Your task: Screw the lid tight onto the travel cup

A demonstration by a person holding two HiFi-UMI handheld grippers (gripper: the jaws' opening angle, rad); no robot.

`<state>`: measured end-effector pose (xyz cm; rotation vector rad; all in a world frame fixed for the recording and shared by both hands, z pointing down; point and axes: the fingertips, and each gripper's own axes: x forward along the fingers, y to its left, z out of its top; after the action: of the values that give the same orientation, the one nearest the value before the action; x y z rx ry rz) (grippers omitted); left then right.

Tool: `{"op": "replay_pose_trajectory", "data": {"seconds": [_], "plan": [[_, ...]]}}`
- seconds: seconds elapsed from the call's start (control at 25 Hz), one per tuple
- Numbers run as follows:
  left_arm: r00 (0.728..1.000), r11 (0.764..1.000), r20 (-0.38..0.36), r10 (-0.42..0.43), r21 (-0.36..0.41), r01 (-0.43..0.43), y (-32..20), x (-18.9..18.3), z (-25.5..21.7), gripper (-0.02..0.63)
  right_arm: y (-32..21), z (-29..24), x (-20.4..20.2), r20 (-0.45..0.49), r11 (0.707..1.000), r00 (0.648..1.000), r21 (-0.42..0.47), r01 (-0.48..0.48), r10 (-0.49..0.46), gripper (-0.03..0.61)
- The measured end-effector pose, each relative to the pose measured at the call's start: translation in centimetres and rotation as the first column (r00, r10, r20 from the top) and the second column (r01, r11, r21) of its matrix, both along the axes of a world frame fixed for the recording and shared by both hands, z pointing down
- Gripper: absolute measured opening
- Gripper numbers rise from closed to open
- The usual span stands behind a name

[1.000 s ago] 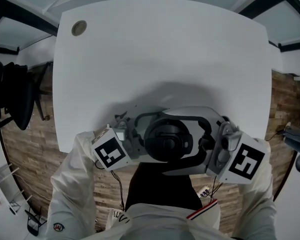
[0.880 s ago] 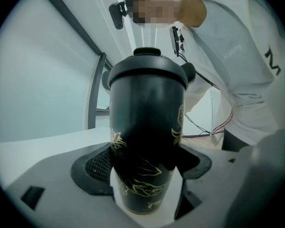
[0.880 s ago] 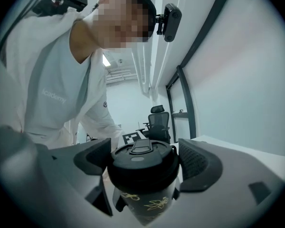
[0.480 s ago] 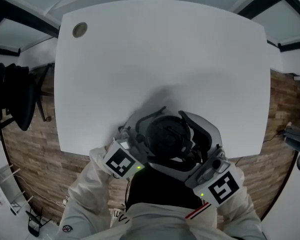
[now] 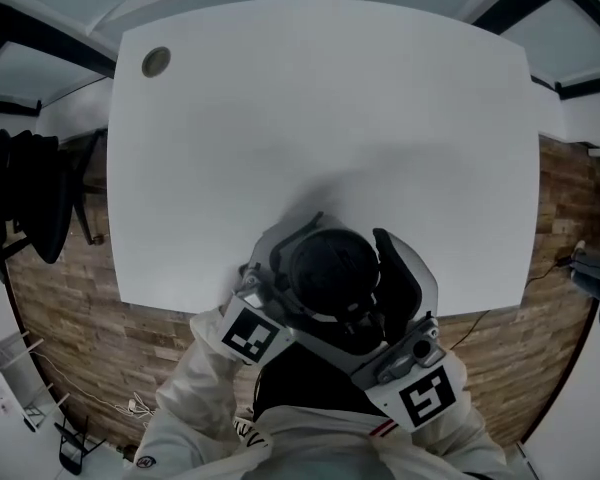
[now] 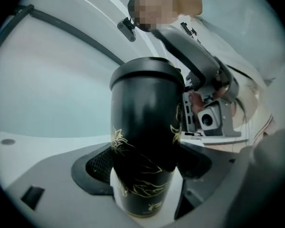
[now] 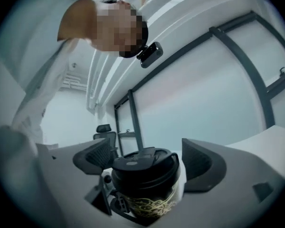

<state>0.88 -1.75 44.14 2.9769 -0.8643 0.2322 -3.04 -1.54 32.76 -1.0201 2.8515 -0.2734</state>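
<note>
Since the earlier head-view frames, the right gripper (image 7: 147, 167) has rotated clockwise around the cup axis: its marker cube (image 5: 420, 396) has travelled from the right side of the cup to a position low and close to the torso, while the left gripper (image 6: 145, 172) has shifted less, its cube (image 5: 252, 336) moving down and slightly inward. The travel cup (image 6: 145, 137) is a tall, slightly tapered cylinder with a glossy black wall carrying a fine gold line pattern. It is held over the near edge of the white table (image 5: 310, 118), directly in front of the person. The left gripper jaws are closed against the lower cup body, one on each side. Their pads (image 6: 99, 164) are dark, concave and finely ribbed, set in smooth grey moulded shells. The lid (image 7: 143, 165) is matte black, round and low-domed, with a raised rim, a flat tab across the top and a small round stud. It sits on the cup mouth. The right gripper jaws bracket the lid rim from both sides and appear to bear on it. The table is smooth and rounded at its corners, with a round metal grommet (image 5: 156, 62) near its far left corner. Wood-plank flooring (image 5: 70, 318) surrounds it.
</note>
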Motion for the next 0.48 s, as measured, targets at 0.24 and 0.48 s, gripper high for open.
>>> {"op": "replay_pose_trajectory", "data": {"seconds": [0.24,0.48], "plan": [[0.979,0.979,-0.002,0.204,-0.005,-0.204,0.5,-0.1,0.0,0.393,1.2,0.6,-0.1,-0.081,0.871,0.867,-0.036,0.49,-0.491,0.459],[0.916,0.915,0.007,0.402,-0.029,-0.402,0.8,-0.2,0.1,0.393,1.3,1.0,-1.5,-0.103,0.687,0.68,-0.066,0.724,-0.726,0.468]]}}
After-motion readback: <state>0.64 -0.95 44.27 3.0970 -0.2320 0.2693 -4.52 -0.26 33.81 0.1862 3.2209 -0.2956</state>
